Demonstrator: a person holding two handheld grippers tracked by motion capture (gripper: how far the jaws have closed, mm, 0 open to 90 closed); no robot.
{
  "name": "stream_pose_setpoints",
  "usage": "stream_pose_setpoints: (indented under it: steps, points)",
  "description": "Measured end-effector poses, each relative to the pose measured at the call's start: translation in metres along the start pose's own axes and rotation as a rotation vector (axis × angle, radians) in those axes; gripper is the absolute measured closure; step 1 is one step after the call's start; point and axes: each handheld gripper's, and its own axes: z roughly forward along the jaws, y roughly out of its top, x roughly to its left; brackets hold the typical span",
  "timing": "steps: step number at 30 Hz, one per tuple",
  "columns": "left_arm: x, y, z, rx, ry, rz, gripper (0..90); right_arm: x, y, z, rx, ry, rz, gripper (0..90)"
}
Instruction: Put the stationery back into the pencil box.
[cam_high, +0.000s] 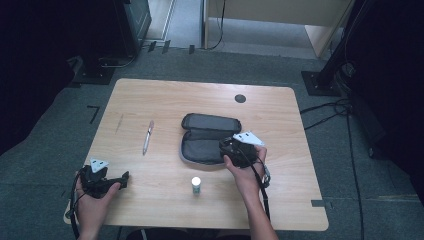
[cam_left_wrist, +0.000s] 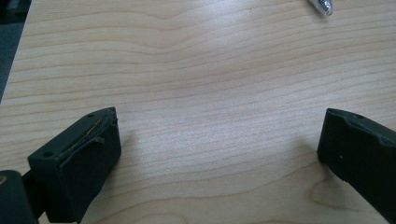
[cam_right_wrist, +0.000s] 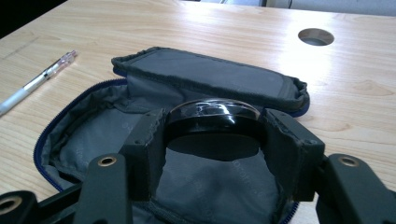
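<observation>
Gripping a round, glossy black disc (cam_right_wrist: 213, 122) between our right gripper (cam_right_wrist: 213, 140) fingers, we hover it above the open grey fabric zip pouch (cam_right_wrist: 84, 135) for stowing, while our left gripper (cam_left_wrist: 219, 140) fingers rest spread, empty.

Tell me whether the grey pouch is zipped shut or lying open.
Open. The grey pouch lies unzipped with its flap folded back, lining exposed; the right gripper holds a round black disc over it.
</observation>
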Motion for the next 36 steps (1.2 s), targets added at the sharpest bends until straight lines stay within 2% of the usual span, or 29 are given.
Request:
stream_pose_setpoints:
  steps: [9, 19, 31, 36]
  points:
    - [0.000, 0.000, 0.000, 0.000, 0.000, 0.000, 0.0, -0.001, -0.010, 0.009, 0.009, 0.013, -0.001, 41.3]
    - [0.000, 0.000, 0.000, 0.001, 0.000, 0.000, 0.0, -0.002, -0.026, 0.011, 0.078, 0.032, 0.022, 41.3]
    - [0.000, 0.000, 0.000, 0.000, 0.000, 0.000, 0.0, 0.013, -0.031, 0.020, 0.134, 0.070, 0.012, 41.2]
    - [0.000, 0.000, 0.000, 0.000, 0.000, 0.000, 0.0, 0.014, -0.033, 0.024, 0.148, 0.084, 0.007, 41.0]
